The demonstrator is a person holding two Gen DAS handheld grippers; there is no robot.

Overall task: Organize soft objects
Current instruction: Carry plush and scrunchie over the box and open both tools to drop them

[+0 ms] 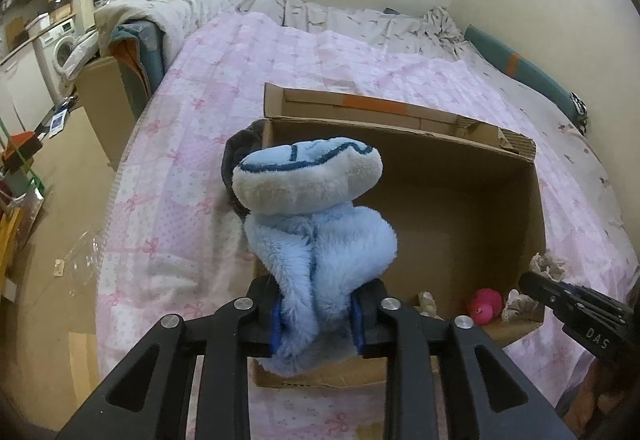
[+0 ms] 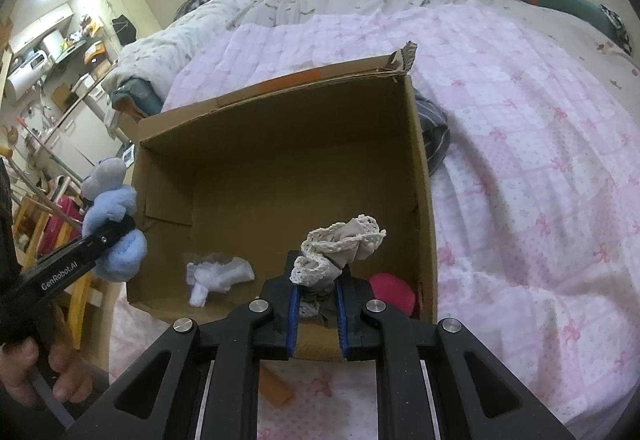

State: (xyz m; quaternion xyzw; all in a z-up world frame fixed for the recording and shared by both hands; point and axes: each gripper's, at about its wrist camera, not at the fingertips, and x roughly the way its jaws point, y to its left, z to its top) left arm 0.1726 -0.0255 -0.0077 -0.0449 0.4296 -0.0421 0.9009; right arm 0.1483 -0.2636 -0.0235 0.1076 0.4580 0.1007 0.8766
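Now your left hand-held gripper [image 1: 316, 324] clamps the blue plush toy [image 1: 320, 240]; your right hand-held gripper [image 2: 317, 314] narrowly pinches lace-trimmed cloth [image 2: 340, 248] above the box [image 2: 420, 160].

The box [image 2: 420, 168] sits on the bed [image 2: 540, 160]. In the box lie a ball [image 2: 394, 290] at the near right corner and a cloth [image 2: 218, 274] to its left. A garment [image 2: 434, 132] lies just right of the box.

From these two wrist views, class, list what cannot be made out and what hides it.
- Pink toy: right wrist view, partly hidden by the right gripper and its lace cloth.
- Striped cloth: right wrist view, mostly behind the cardboard box wall.
- Shelf items: left wrist view, too small.
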